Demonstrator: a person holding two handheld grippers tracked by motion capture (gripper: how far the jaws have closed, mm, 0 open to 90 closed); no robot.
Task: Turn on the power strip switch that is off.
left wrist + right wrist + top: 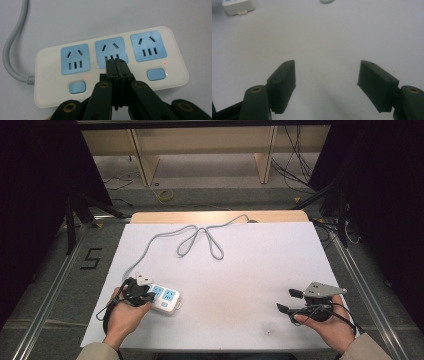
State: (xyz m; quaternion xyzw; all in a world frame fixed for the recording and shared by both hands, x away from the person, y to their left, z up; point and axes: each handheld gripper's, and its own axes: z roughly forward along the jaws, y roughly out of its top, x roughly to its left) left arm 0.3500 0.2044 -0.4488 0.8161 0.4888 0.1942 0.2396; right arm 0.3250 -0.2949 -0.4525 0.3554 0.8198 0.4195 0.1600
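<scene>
A white power strip (pixel 167 301) with three blue sockets lies at the front left of the white table sheet (pixel 250 270); its grey cable (pixel 200 234) loops toward the back. My left gripper (pixel 146 293) is shut, nothing between its jaws. In the left gripper view its tips (pixel 116 61) sit over the lower slots of the middle socket (pixel 111 48) of the strip (pixel 47 62) and hide the middle switch. Small red lights glow beside the outer two switches (pixel 77 87). My right gripper (pixel 286 300) rests open at the front right, jaws wide apart (pixel 327 71) over bare sheet.
The strip's end (pixel 238 7) lies far off in the right gripper view. A wooden table edge (pixel 220 216) runs behind the sheet. Metal rails (pixel 365 285) flank the table. Loose cables (pixel 295 165) lie on the floor beyond.
</scene>
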